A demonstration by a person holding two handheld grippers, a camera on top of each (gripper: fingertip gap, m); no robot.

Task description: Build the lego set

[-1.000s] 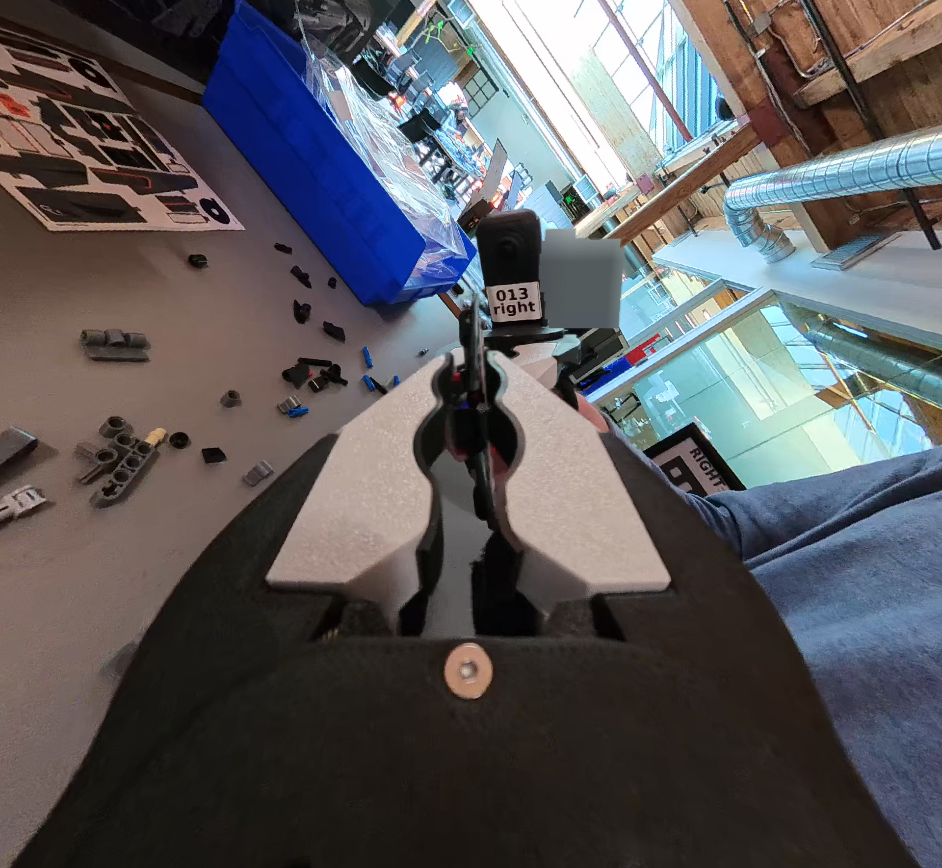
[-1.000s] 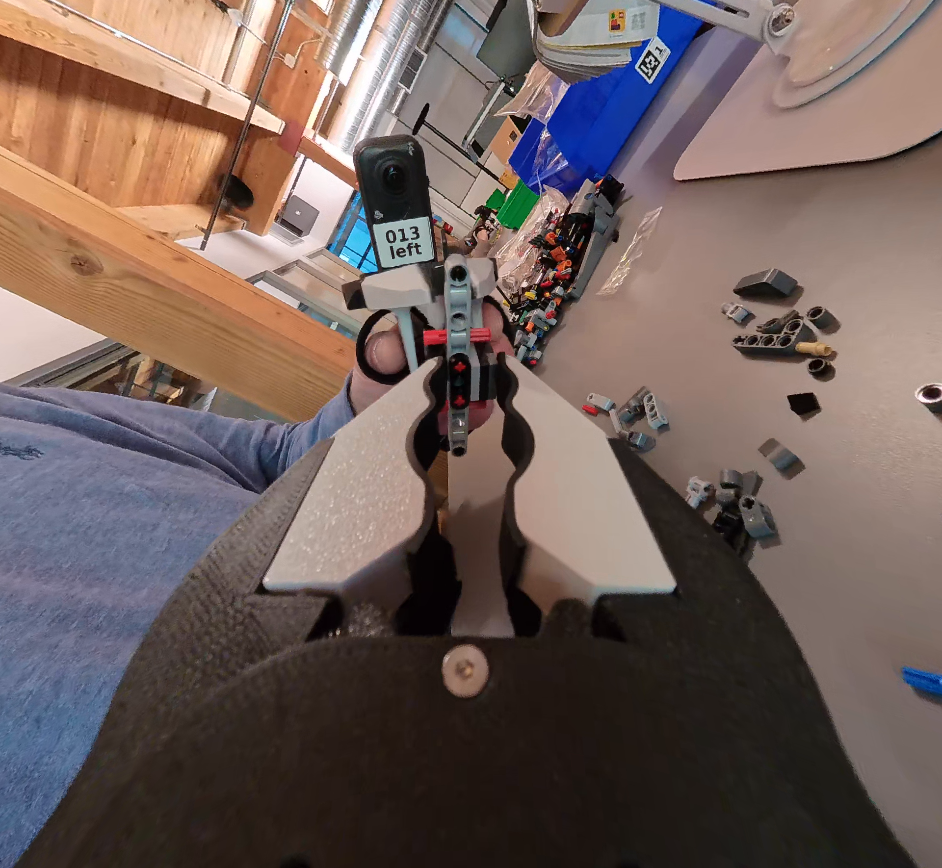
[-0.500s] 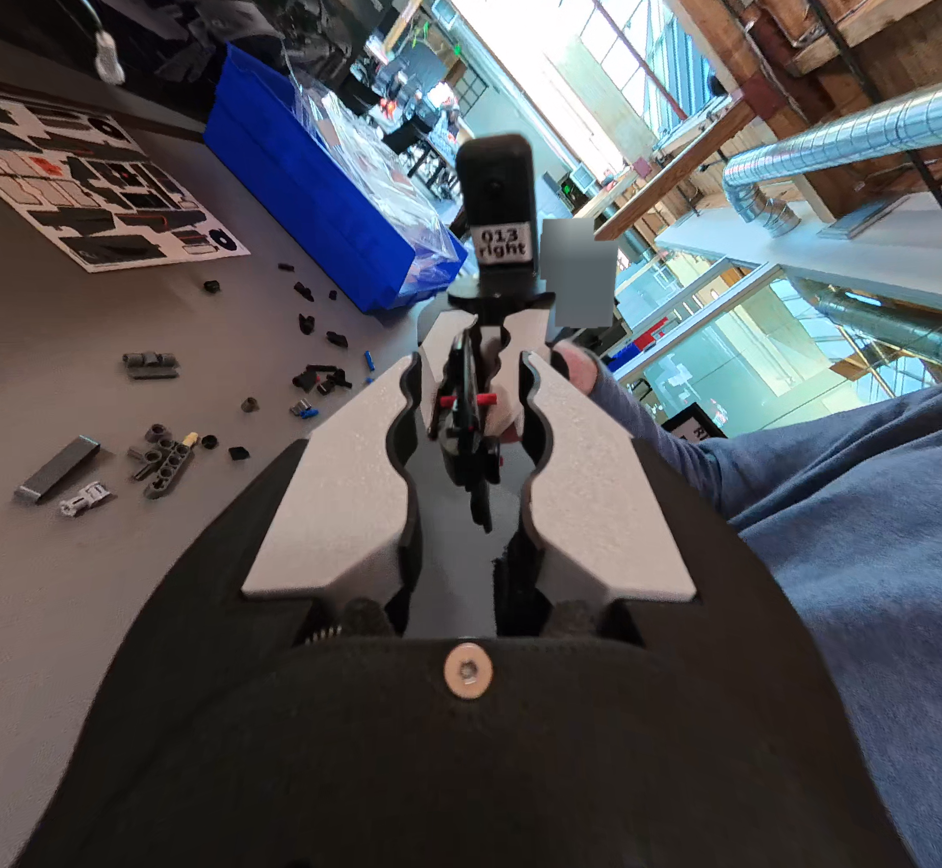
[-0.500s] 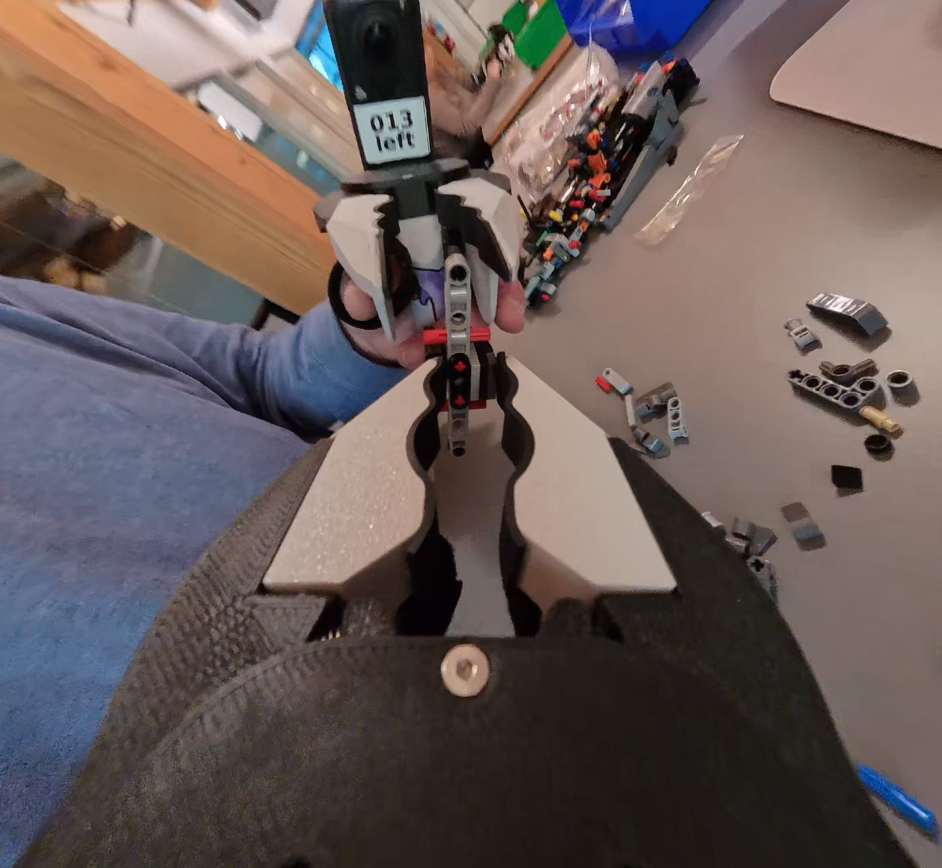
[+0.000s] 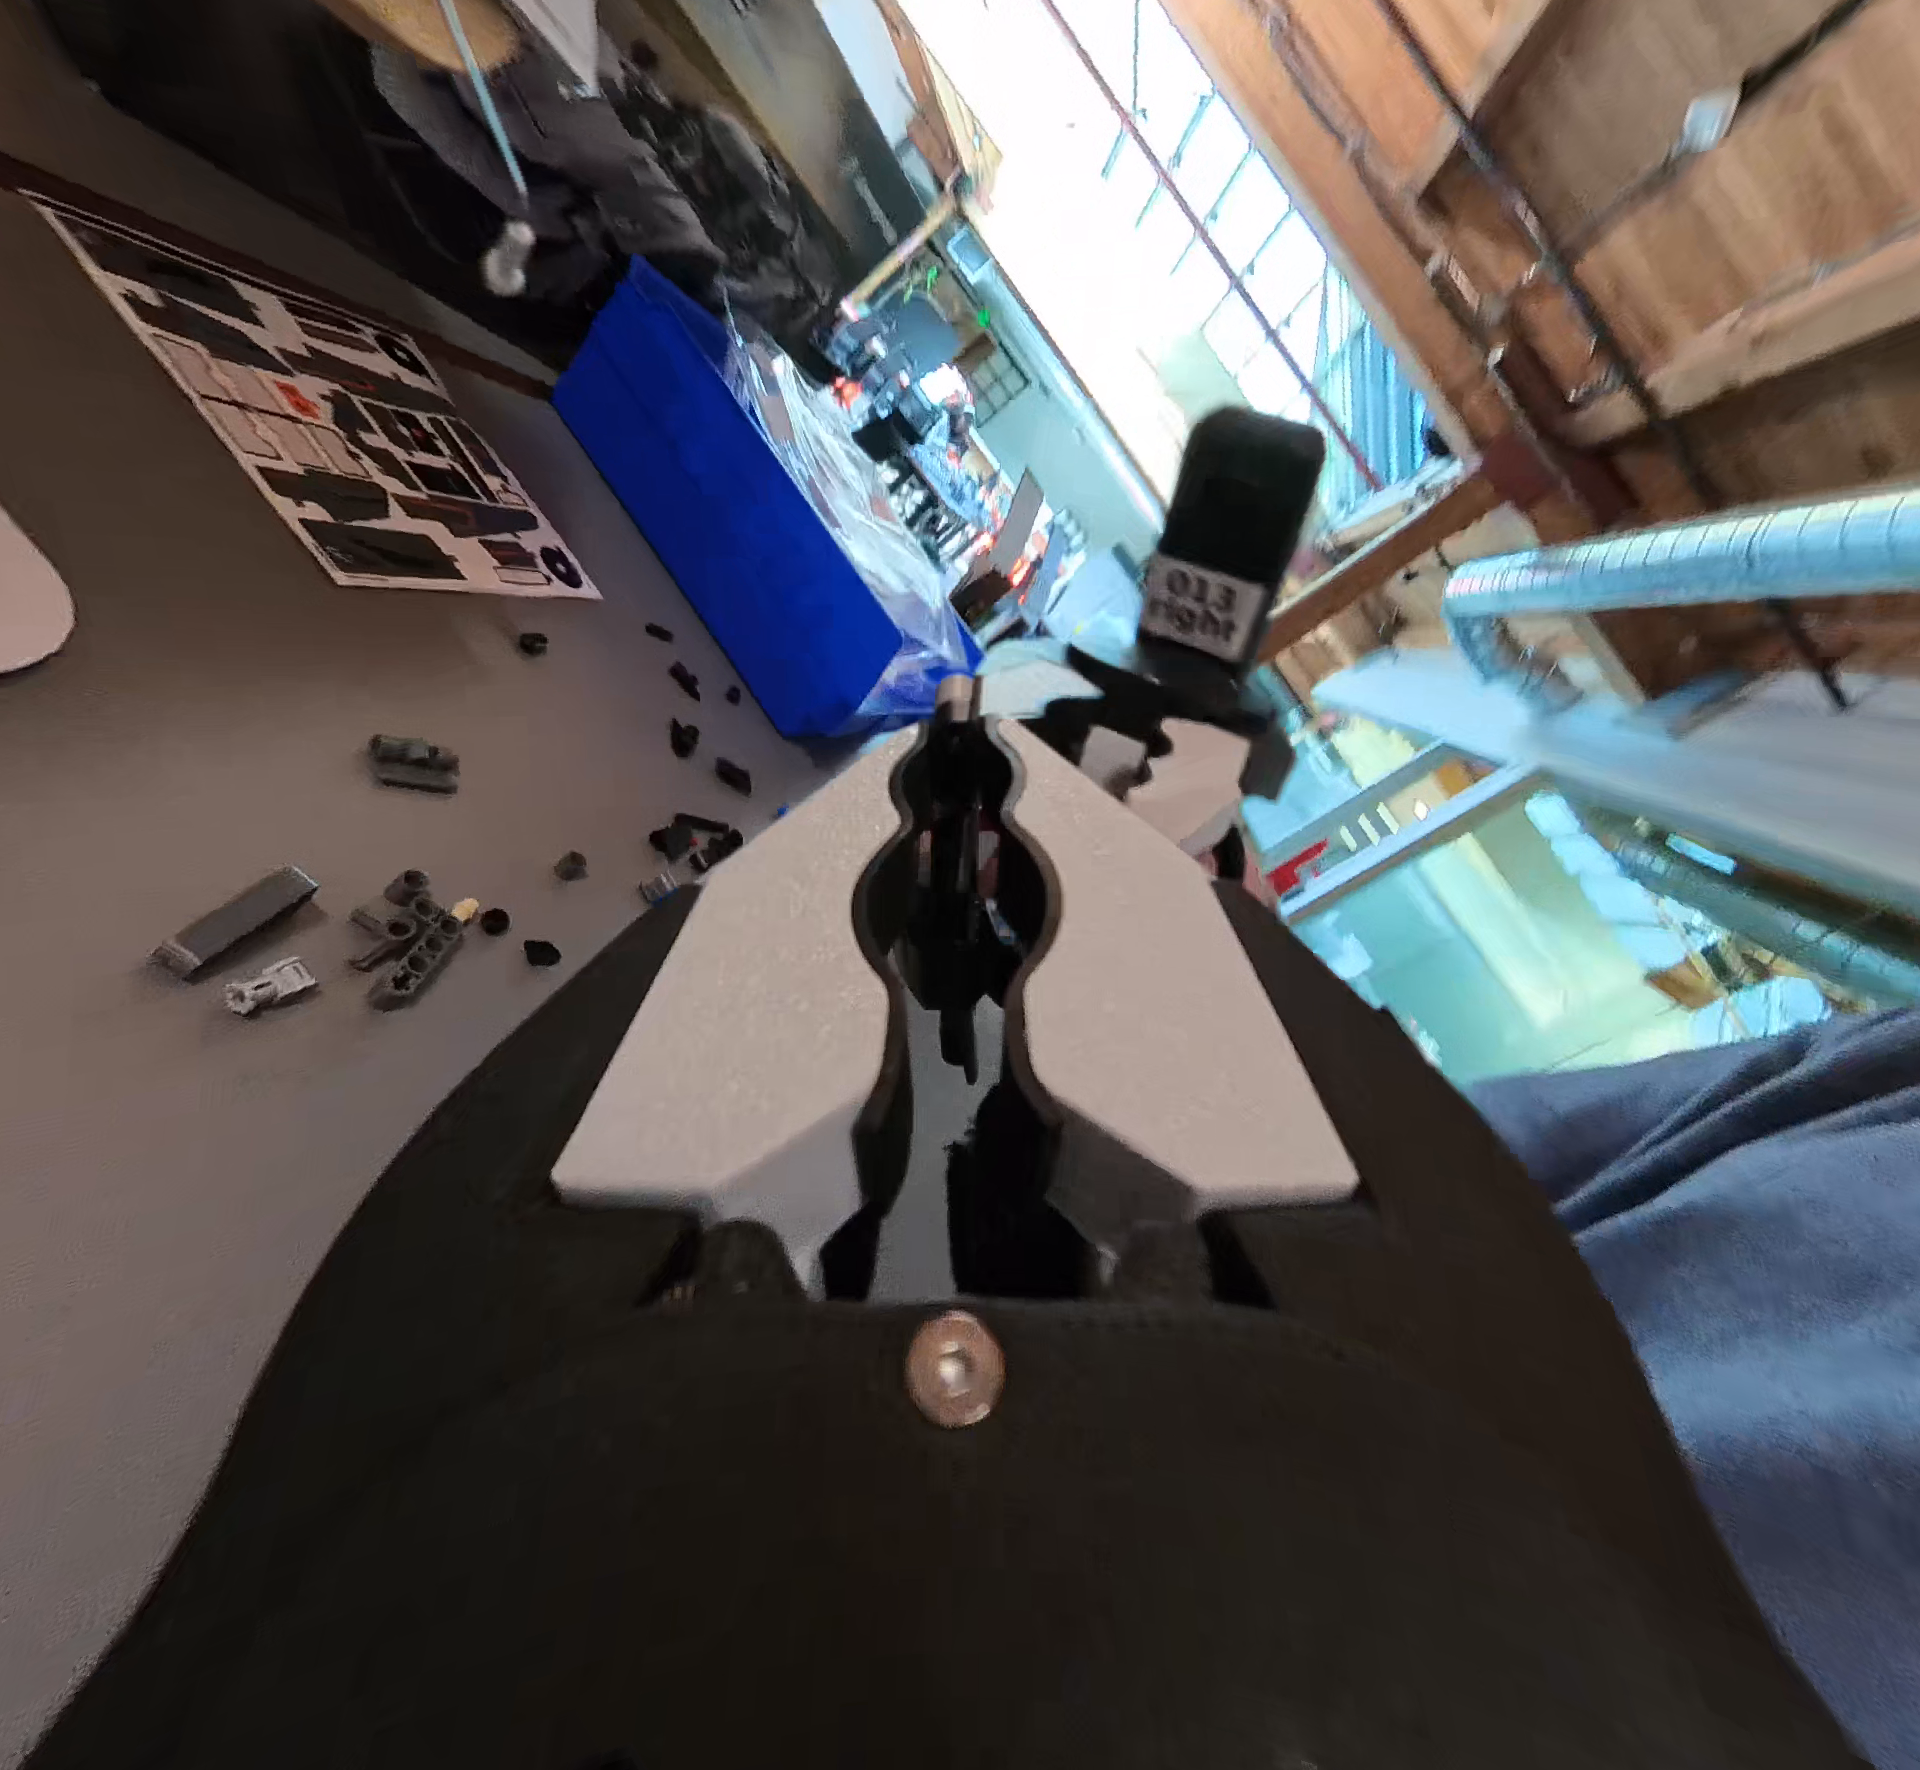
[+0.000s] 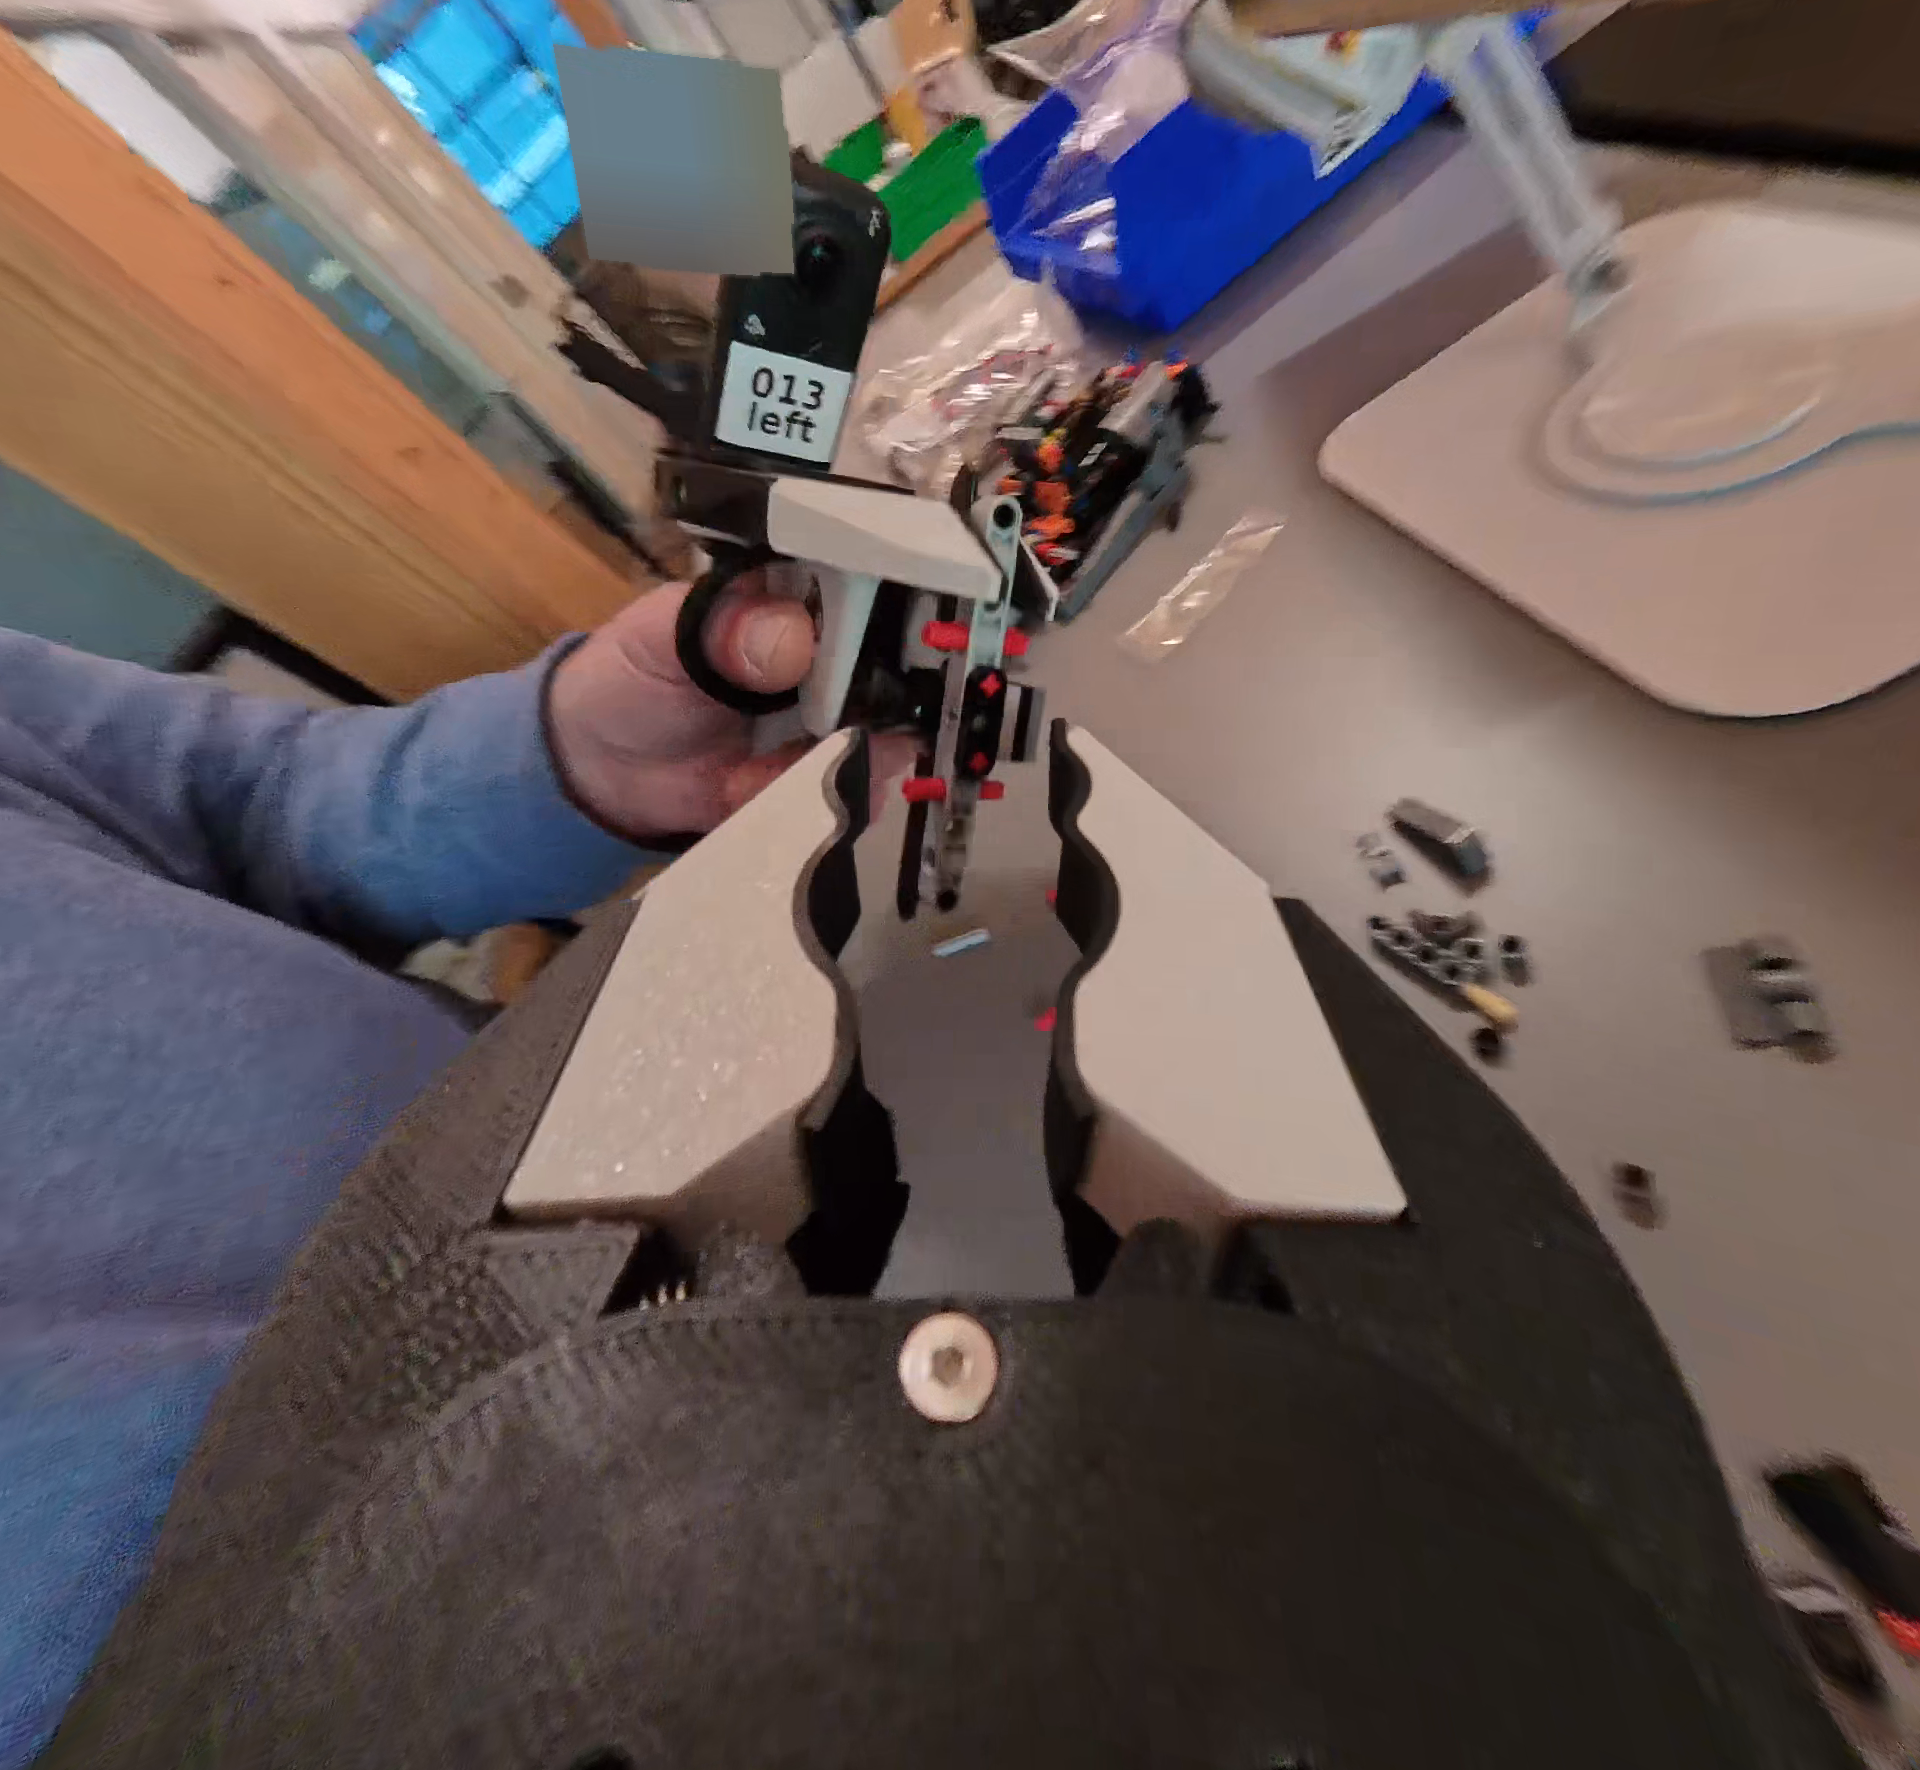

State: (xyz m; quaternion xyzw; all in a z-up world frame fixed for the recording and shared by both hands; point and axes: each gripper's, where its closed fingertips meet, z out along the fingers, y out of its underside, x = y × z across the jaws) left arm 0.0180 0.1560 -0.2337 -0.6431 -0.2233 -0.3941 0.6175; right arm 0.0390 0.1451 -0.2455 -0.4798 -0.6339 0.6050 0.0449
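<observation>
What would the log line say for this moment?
left gripper: shut on lego assembly | right gripper: open, empty | loose pieces: on grey table

The right hand-held gripper (image 6: 951,785) had grainy matt pale-grey plastic fingers (image 6: 696,1014) on a rough black body, fixed with a shiny metal screw (image 6: 948,1380). The lego assembly (image 6: 977,712) looked like smooth plastic. The counter (image 6: 1299,785) was matt grey; the sleeve (image 6: 260,785), soft blue cloth, perhaps fleece.
</observation>
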